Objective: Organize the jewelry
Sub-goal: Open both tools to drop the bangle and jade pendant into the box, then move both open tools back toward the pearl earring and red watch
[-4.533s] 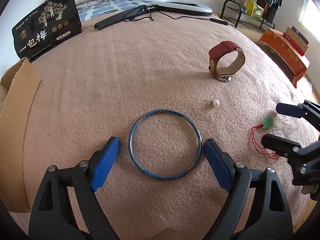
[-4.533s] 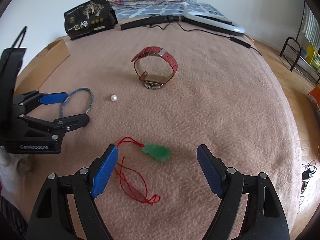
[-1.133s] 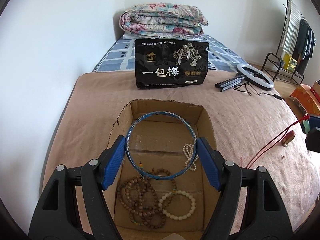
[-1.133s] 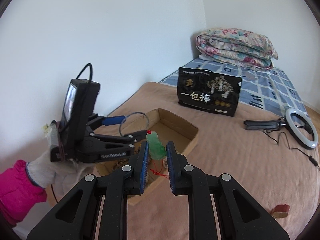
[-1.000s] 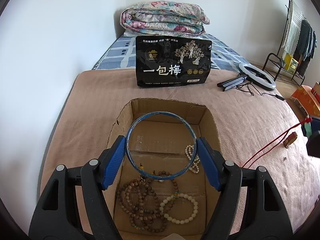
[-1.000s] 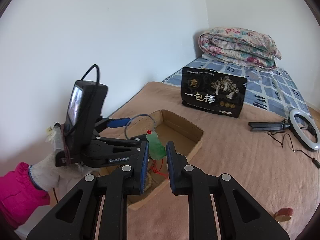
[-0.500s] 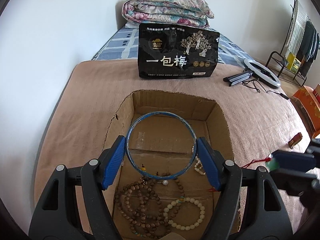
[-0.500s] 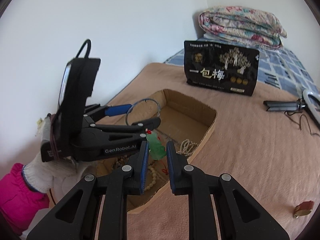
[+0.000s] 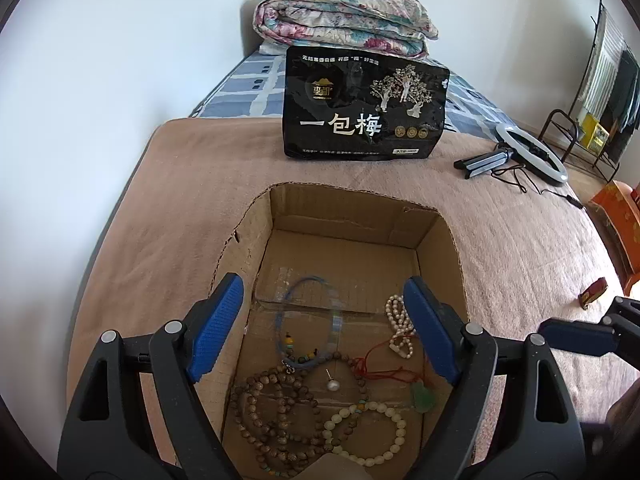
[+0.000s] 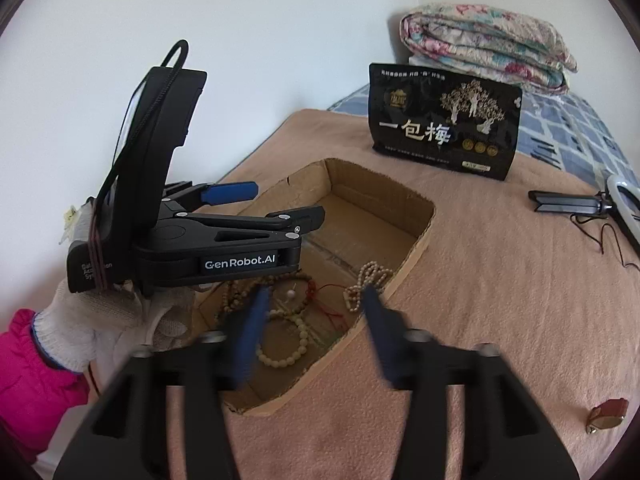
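Box (image 9: 436, 240) open on top, far half of its floor bare toward twelve o'clock; beads (image 9: 276, 412) crowd the near half. Snack bag (image 9: 364, 112) blocks twelve o'clock; bed (image 10: 520, 300) lies clear at three.

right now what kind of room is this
Most likely a bedroom: the cardboard box sits on a bed's tan blanket, a folded floral quilt lies at the far end, and a clothes rack stands to the right.

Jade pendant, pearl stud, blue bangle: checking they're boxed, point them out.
Jade pendant (image 9: 424, 396), left wrist view, green stone.
Pearl stud (image 9: 331, 385), left wrist view, pearl head.
Blue bangle (image 9: 305, 361), left wrist view, near rim.
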`<move>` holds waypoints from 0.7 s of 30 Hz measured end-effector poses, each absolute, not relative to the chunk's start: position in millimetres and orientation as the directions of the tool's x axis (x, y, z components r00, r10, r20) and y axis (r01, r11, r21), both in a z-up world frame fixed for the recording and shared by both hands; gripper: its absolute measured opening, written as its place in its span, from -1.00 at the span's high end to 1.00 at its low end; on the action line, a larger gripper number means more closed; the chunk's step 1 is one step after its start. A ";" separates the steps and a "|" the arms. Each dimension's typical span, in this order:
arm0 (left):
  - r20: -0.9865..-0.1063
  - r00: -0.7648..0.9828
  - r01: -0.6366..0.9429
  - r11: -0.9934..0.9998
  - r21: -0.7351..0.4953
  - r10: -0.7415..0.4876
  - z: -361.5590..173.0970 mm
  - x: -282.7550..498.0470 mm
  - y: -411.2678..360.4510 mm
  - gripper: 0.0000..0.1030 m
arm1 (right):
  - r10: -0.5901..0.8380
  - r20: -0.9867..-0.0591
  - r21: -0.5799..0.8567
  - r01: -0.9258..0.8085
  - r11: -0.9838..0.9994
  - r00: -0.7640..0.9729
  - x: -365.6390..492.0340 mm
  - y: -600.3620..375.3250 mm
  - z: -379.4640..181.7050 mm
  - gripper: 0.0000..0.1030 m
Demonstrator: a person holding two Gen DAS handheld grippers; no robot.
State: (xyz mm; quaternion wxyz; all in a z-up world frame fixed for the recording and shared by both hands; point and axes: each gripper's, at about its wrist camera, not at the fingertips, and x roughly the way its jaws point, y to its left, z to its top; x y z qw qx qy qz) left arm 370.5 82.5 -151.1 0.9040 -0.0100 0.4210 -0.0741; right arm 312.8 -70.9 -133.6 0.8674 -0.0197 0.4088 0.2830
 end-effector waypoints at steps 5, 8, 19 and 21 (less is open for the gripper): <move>-0.756 0.639 0.118 0.989 -0.086 -0.142 -147.3 367.8 83.0 -0.64 | 0.460 -0.725 0.179 -0.504 0.845 0.513 309.5 -74.6 -132.2 -0.17; -0.752 0.643 0.118 0.989 -0.085 -0.141 -143.4 364.0 82.8 -0.64 | 0.451 -0.723 0.171 -0.497 0.851 0.523 305.7 -79.9 -130.8 -0.24; -0.725 0.671 0.134 0.987 -0.086 -0.154 -120.4 339.6 72.7 -0.64 | 0.416 -0.707 0.146 -0.458 0.877 0.572 291.2 -111.1 -119.0 -0.37; -0.717 0.679 0.147 0.986 -0.080 -0.159 -115.2 332.5 66.7 -0.64 | 0.407 -0.699 0.142 -0.444 0.884 0.588 287.2 -120.2 -116.0 -0.43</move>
